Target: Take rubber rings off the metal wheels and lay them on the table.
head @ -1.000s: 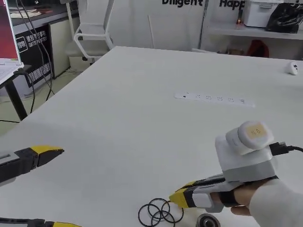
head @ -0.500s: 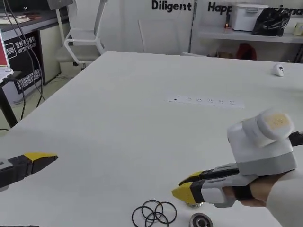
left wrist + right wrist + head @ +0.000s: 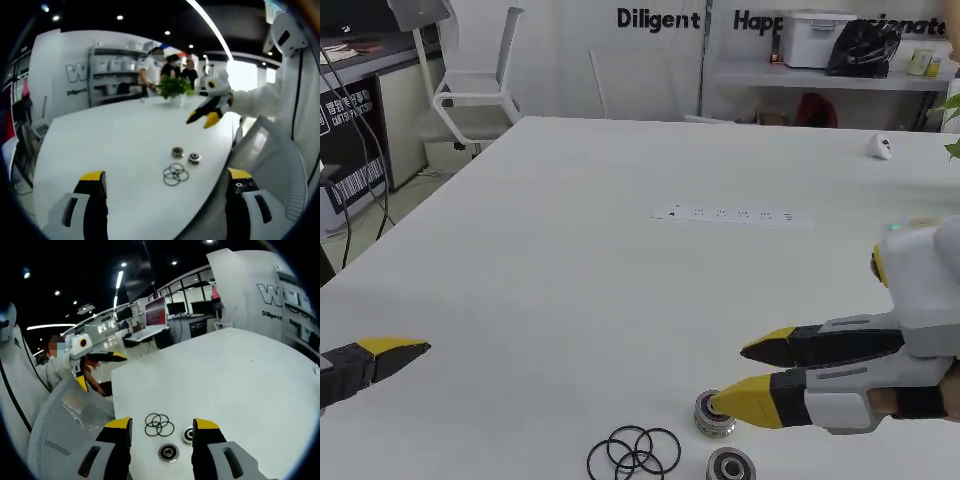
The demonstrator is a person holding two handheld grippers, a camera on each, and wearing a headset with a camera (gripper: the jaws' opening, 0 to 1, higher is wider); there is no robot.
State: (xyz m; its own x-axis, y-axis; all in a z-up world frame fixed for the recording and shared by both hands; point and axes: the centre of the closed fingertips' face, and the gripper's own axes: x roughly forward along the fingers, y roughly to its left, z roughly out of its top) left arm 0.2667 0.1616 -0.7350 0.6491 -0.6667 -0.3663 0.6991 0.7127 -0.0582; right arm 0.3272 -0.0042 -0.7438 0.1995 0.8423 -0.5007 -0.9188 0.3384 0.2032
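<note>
Right gripper view: closest to me, the right gripper [image 3: 162, 424] has its fingers spread with nothing pinched. A metal wheel [image 3: 168, 452] lies flat in the gap between them, and a second wheel [image 3: 189, 435] sits hard by the inner side of one finger (touching or not, this angle will not say). Just past both, the loose rubber rings [image 3: 159, 425] overlap in a flat cluster on the white counter [image 3: 240, 375].

The nearer wheel looks to carry a dark band round its rim, which I take for a ring not yet off. I expect the rings to be thin, soft, stretchy and almost weightless, apt to snap back or skid off a smooth finger. The wheels should be dense, stiff and ready to slide. So I would pin a wheel by its flat faces with one gripper and hook the band at the rim's edge with the other.

The left gripper view adds what is missing. The left gripper [image 3: 165, 174] is opened wide and empty, well apart from the work. From there the right gripper appears to float above the counter, clear of both wheels. The head view has a fingertip overlapping the second wheel, so I trust the side look. Farther off, the head view gives a power strip [image 3: 730, 215] near the counter's middle.
</note>
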